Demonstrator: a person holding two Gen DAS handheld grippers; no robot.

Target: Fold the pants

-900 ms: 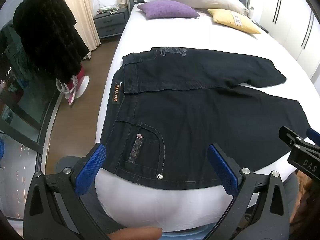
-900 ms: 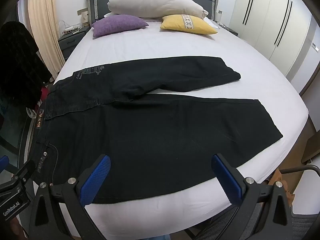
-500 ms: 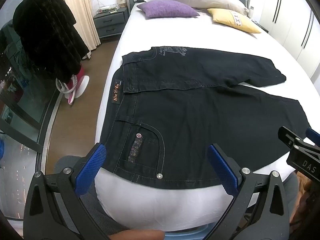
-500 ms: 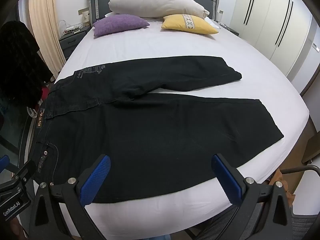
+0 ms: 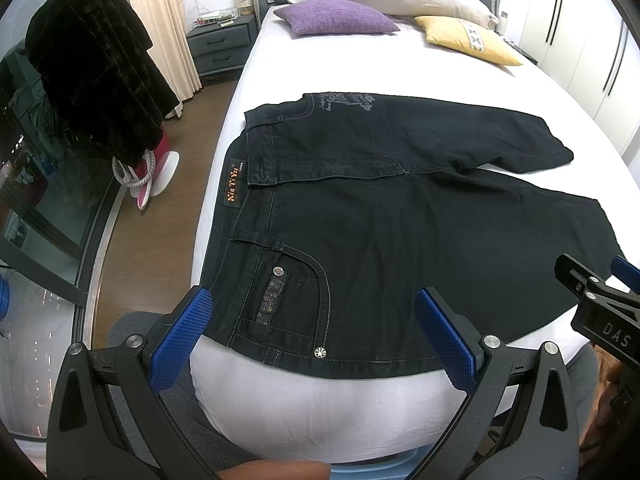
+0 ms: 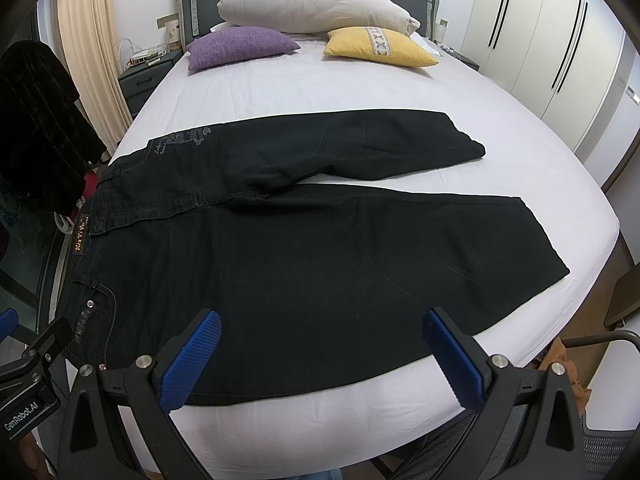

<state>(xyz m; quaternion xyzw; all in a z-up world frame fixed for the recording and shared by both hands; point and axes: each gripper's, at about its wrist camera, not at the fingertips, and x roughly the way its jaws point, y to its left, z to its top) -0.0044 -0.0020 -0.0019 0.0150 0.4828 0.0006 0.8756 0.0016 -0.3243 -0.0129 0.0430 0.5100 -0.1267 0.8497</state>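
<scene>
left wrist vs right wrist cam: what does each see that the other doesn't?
Left wrist only: the floor beside the bed with a pink-and-white object, plus the lower rivet of the jeans pocket.

Right wrist only: the near leg's hem at the bed's right edge.

Both: black pants flat on the white bed, three pillows, the wardrobe, and both grippers, left gripper and right gripper, open and empty.

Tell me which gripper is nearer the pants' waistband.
Left. The left gripper hangs open just above the waistband end, by the pocket. The right gripper hangs open farther along the near leg, toward the hem.
</scene>
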